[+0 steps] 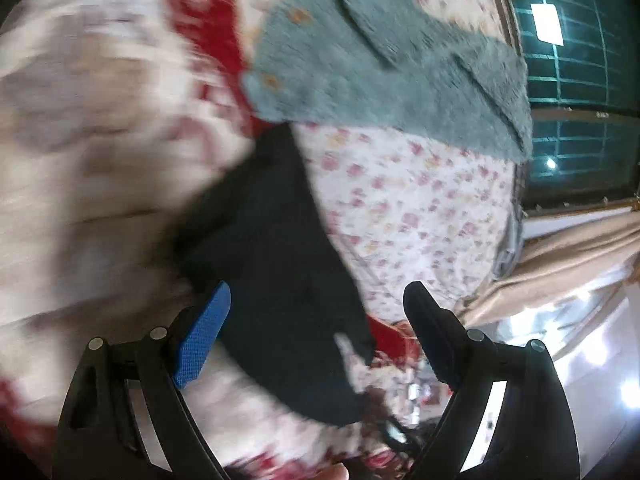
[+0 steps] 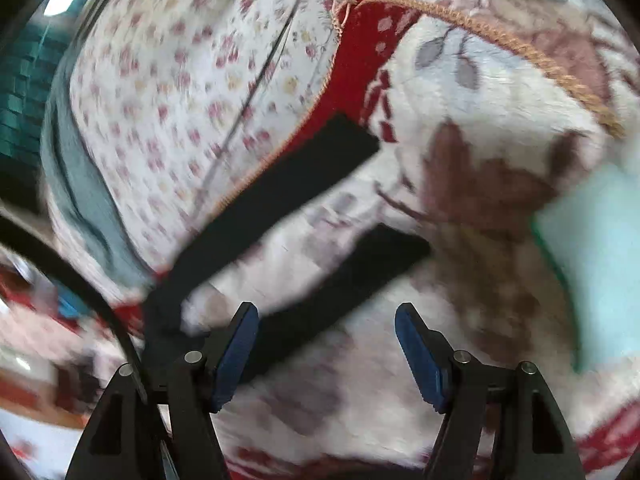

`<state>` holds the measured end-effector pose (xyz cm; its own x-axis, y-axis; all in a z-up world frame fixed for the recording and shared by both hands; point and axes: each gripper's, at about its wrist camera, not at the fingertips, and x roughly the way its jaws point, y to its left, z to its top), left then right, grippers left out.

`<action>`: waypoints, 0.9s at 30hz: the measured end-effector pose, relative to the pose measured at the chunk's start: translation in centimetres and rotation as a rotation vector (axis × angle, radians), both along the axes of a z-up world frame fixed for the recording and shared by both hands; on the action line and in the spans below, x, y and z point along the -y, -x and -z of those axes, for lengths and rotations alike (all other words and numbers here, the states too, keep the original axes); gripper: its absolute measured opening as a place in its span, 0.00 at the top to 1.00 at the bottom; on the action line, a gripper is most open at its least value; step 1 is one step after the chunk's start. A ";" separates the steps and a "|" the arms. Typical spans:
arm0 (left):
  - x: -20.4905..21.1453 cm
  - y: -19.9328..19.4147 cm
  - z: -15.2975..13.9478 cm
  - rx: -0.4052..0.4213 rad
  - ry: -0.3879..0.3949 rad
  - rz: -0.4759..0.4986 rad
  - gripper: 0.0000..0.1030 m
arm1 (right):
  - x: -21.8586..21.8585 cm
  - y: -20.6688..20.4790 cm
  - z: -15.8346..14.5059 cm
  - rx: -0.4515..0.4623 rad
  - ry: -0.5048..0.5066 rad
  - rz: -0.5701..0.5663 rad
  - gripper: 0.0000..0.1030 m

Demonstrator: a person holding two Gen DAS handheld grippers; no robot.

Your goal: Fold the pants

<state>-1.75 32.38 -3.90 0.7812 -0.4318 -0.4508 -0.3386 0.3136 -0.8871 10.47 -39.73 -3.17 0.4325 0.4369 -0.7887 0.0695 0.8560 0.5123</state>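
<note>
My left gripper (image 1: 318, 308) and right gripper (image 2: 326, 330) are hanging released, gripping nothing; black pants (image 2: 280, 184) are lying on the blanket (image 2: 460, 92).

The black fabric pants (image 2: 276, 200) lie spread across the cream and red plush blanket (image 2: 460, 92), their two legs splayed apart with bare blanket between them. To one side the floral white sheet (image 1: 408, 208) lies open and flat. A grey-blue fuzzy garment (image 1: 384, 68) lies at the sheet's far edge, by the teal gridded window (image 1: 580, 60). A pale mint cloth (image 2: 600, 264) covers the blanket's other side.
</note>
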 end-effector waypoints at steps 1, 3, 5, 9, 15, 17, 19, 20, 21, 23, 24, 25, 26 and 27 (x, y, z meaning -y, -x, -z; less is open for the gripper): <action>-0.4 1.3 0.6 -0.015 -0.011 -0.017 0.14 | 0.1 0.3 0.6 0.011 -0.021 -0.005 0.32; -1.0 3.5 2.5 -0.045 0.011 -0.047 0.14 | 1.0 0.3 2.7 -0.052 -0.106 0.037 0.32; -0.9 4.9 4.4 -0.071 0.060 -0.060 0.14 | 1.5 0.0 4.8 -0.107 -0.203 0.071 0.36; 0.4 4.3 4.5 -0.062 -0.007 -0.041 0.14 | 1.5 1.4 2.4 0.094 -0.341 0.024 0.48; 2.0 2.1 3.0 -0.019 -0.002 0.028 0.14 | 0.7 9.0 -8.9 0.725 -0.208 -0.056 0.45; 2.2 1.1 2.8 -0.017 0.007 0.045 0.14 | 0.5 10.1 -10.8 0.815 -0.193 -0.070 0.45; 1.4 0.1 3.4 -0.025 0.024 0.021 0.14 | 0.5 10.2 -12.0 0.849 -0.204 -0.060 0.45; 0.9 -0.3 3.9 -0.037 0.035 0.000 0.14 | 0.7 10.1 -12.5 0.886 -0.224 -0.053 0.45; 0.5 -0.9 4.4 -0.051 0.046 -0.017 0.14 | 0.8 10.0 -12.8 0.910 -0.229 -0.042 0.45; -0.1 -2.2 5.1 -0.056 0.049 -0.030 0.14 | 1.1 9.4 -13.2 0.946 -0.266 -0.029 0.45; -0.2 -2.6 5.1 -0.051 0.039 -0.040 0.14 | 1.0 8.6 -13.3 0.955 -0.309 -0.011 0.45; -0.3 -3.3 4.7 -0.047 0.010 -0.044 0.14 | 1.3 8.3 -13.4 0.950 -0.349 0.007 0.45; -0.3 -3.8 4.6 -0.051 -0.007 -0.043 0.14 | 1.8 7.6 -13.5 0.931 -0.429 0.027 0.45; -0.2 -4.4 4.5 -0.052 -0.023 -0.042 0.14 | 1.8 7.0 -13.9 0.914 -0.483 0.040 0.45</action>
